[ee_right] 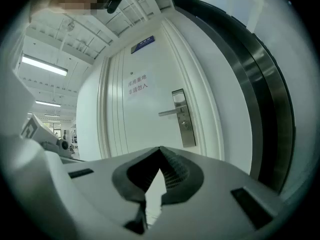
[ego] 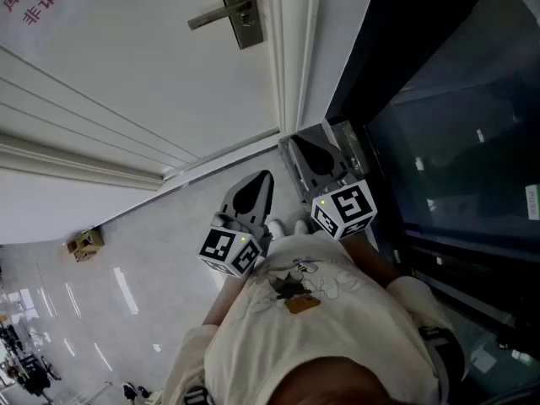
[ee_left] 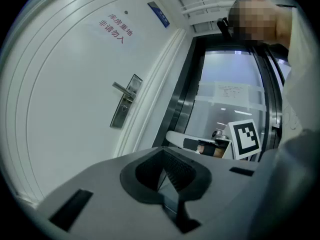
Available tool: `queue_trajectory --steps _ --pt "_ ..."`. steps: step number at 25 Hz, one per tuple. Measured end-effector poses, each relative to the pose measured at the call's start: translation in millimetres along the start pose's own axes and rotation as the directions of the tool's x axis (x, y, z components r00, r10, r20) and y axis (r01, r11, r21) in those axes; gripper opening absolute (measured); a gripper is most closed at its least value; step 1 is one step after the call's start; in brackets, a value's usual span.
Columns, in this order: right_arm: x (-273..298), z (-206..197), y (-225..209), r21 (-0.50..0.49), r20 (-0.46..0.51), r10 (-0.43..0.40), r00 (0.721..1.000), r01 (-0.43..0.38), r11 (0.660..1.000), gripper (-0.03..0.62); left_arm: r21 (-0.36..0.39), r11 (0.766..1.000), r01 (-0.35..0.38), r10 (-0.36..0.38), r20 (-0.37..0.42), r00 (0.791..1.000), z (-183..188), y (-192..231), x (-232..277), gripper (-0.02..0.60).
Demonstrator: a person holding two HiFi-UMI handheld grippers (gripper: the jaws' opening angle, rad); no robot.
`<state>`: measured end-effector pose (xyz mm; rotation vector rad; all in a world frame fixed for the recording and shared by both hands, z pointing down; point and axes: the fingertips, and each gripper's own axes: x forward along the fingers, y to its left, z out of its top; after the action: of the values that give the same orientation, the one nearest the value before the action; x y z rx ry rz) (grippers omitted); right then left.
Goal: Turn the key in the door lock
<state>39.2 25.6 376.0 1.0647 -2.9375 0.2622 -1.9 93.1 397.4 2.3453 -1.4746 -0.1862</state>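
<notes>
A white door (ego: 126, 74) carries a steel lock plate (ego: 239, 11) with a lever handle (ego: 211, 17) at the top of the head view. In the right gripper view the lock plate (ee_right: 182, 119) stands well ahead, and no key can be made out on it. My left gripper (ego: 253, 194) and right gripper (ego: 316, 154) are held side by side close to the person's chest, far from the lock. Both point level toward the door. The left gripper (ee_left: 162, 151) has its jaws together with nothing between them. The right gripper (ee_right: 160, 149) is likewise shut and holds nothing.
A white door frame (ego: 291, 49) runs beside the lock, with a dark glass panel (ego: 456, 142) to its right. A small cardboard box (ego: 85, 244) lies on the glossy floor at the left. A notice in red print (ee_left: 115, 29) is stuck on the door.
</notes>
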Motion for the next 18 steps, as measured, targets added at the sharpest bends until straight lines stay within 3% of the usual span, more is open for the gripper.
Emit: queue_trajectory --steps 14,18 --pt "28.7 -0.4 30.6 -0.049 -0.011 -0.013 1.0 0.012 0.999 0.006 0.0 1.0 0.004 -0.004 0.005 1.0 10.9 38.7 -39.2 0.005" --pt "52.5 4.0 29.7 -0.127 -0.025 -0.039 0.999 0.036 0.991 0.048 -0.018 1.0 0.023 -0.023 -0.001 1.0 10.1 55.3 -40.7 0.005"
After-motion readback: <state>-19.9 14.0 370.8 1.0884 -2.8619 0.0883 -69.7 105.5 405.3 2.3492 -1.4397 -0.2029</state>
